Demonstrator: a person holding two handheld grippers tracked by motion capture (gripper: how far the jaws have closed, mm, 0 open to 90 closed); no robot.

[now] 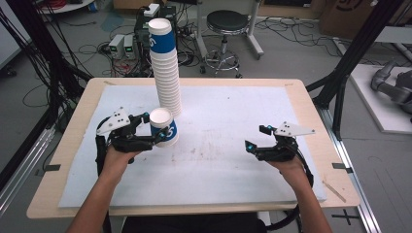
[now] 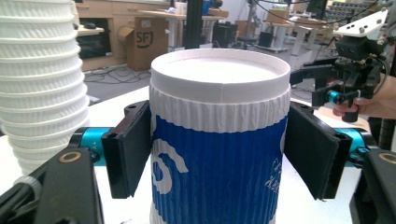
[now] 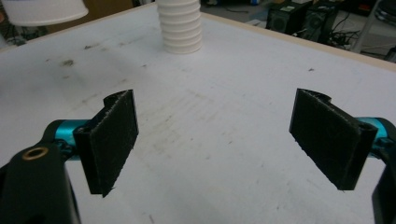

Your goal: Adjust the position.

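Between the two black pads of our left gripper (image 2: 219, 149) sits a blue-and-white ribbed paper cup (image 2: 218, 140), turned upside down so its flat white base faces up. Both pads press against the cup's sides, one on each flank, so the jaws are clamped on it. In the high view the same left gripper (image 1: 156, 137) holds the cup (image 1: 162, 127) just in front of the foot of the tall stack of white ribbed paper cups (image 1: 166, 73), nearly touching it; we cannot tell whether the held cup rests on the board or hangs slightly above it. The stack is topped by one more blue-and-white cup and leans a little. From the left gripper view the stack (image 2: 42, 84) rises just beside the held cup, at the left edge.

Our right gripper (image 3: 219, 140) has its two black jaws spread wide with nothing between them, only the bare surface below. In the high view it (image 1: 255, 138) hovers well apart from the stack, off to the right, and in the left gripper view we see it (image 2: 322, 86) beyond the held cup.

The stack stands on a white foam board (image 1: 233, 160) marked with faint brownish smudges, and the board lies on a light wooden table (image 1: 311, 111). From the right gripper view the stack's base (image 3: 180, 28) stands far ahead on the board.
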